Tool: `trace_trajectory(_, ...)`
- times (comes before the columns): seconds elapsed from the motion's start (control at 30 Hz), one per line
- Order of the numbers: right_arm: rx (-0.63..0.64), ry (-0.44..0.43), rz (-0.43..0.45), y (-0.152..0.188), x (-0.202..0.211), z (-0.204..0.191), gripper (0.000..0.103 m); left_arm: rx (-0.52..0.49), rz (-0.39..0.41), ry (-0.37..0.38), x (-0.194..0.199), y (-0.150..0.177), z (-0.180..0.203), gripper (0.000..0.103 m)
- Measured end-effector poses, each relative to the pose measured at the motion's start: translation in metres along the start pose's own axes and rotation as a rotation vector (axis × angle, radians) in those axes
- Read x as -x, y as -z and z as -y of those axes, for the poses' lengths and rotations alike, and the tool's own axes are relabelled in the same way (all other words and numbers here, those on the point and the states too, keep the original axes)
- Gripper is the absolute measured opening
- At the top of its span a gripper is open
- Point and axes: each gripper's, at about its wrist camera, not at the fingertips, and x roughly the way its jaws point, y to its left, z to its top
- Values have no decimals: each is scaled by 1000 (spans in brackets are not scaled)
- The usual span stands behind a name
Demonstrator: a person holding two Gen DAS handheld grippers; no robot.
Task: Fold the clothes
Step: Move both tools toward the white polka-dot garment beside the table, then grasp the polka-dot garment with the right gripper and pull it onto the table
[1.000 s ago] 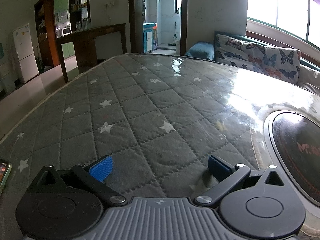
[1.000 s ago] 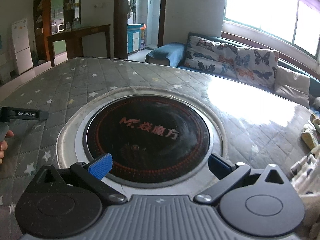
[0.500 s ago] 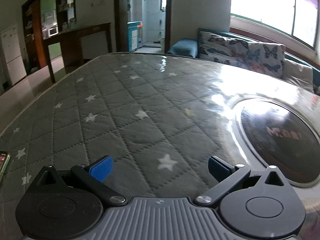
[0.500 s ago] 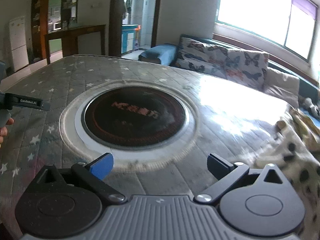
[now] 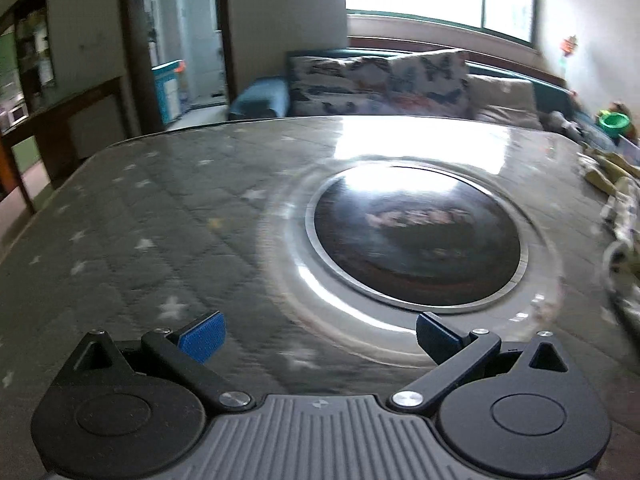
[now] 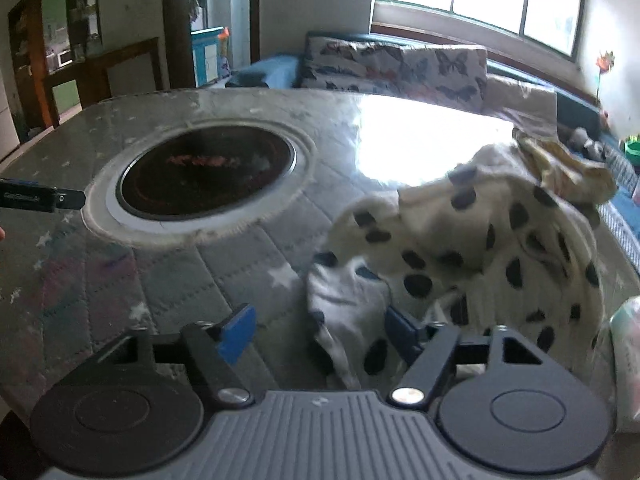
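A cream garment with dark spots (image 6: 472, 240) was seen heaped on the right side of the worktop (image 6: 240, 264), which was covered by a grey quilted cloth printed with white stars under a glossy clear sheet. The right gripper (image 6: 318, 330) was held low at the garment's near edge, its jaws spread apart, with a fold of the spotted cloth lying between the blue pads (image 6: 236, 334); nothing was clamped. A yellowish piece of fabric (image 6: 568, 168) was piled on the far end of the garment. The round black induction hob (image 6: 208, 170) set into the worktop lay well to the left of the clothes. The left gripper (image 5: 318, 338) was held above the worktop just in front of the hob (image 5: 416, 236), jaws wide apart and empty; its tip was also caught at the left edge of the right wrist view. The pile (image 5: 616, 216) was seen blurred at the right edge. A butterfly-print sofa (image 6: 400, 68) stood behind, under the window.
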Motion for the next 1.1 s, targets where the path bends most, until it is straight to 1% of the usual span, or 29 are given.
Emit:
trace_trajectory(0.1, -31, 14, -25, 5, -7, 8, 53, -53, 4, 33, 4, 1, 15, 103)
trace_trajectory(0.13, -47, 11, -31, 7, -10, 11, 45, -66, 3, 48, 5, 2, 19, 103)
trace_trajectory(0.2, -63, 19, -24, 9, -12, 14, 35, -77, -3, 75, 6, 3, 24, 103)
trace_trajectory(0.27, -75, -3, -18, 9, -12, 13, 18, -74, -10, 108, 7, 3, 28, 103)
trace_trajectory(0.33, -88, -32, -12, 9, -13, 11, 11, -68, -17, 152, 10, 3, 34, 103)
trace_trajectory(0.43, -89, -76, 1, 10, -13, 3, 10, -71, -32, 228, 15, 1, 44, 103)
trace_trajectory(0.5, -86, -125, 11, 10, -13, -5, 9, -75, -32, 273, 17, 0, 50, 103)
trace_trajectory(0.7, -41, -275, 28, 10, -18, -39, 8, -67, -54, 377, 18, -5, 66, 103)
trace_trajectory(0.8, 10, -361, 31, 13, -16, -59, 8, -57, -63, 419, 17, -7, 72, 103)
trace_trajectory(0.9, 83, -428, 23, 17, -9, -78, 9, -80, -65, 425, 14, -6, 77, 103)
trace_trajectory(0.93, 100, -440, 19, 18, -6, -81, 12, -86, -71, 419, 12, -5, 78, 103)
trace_trajectory(0.97, 116, -444, 20, 20, -1, -83, 17, -87, -76, 423, 10, -5, 78, 103)
trace_trajectory(1.07, 154, -449, 26, 24, 18, -82, 23, -83, -89, 431, 5, -2, 78, 103)
trace_trajectory(1.1, 158, -445, 27, 26, 25, -79, 24, -88, -90, 428, 4, -1, 79, 103)
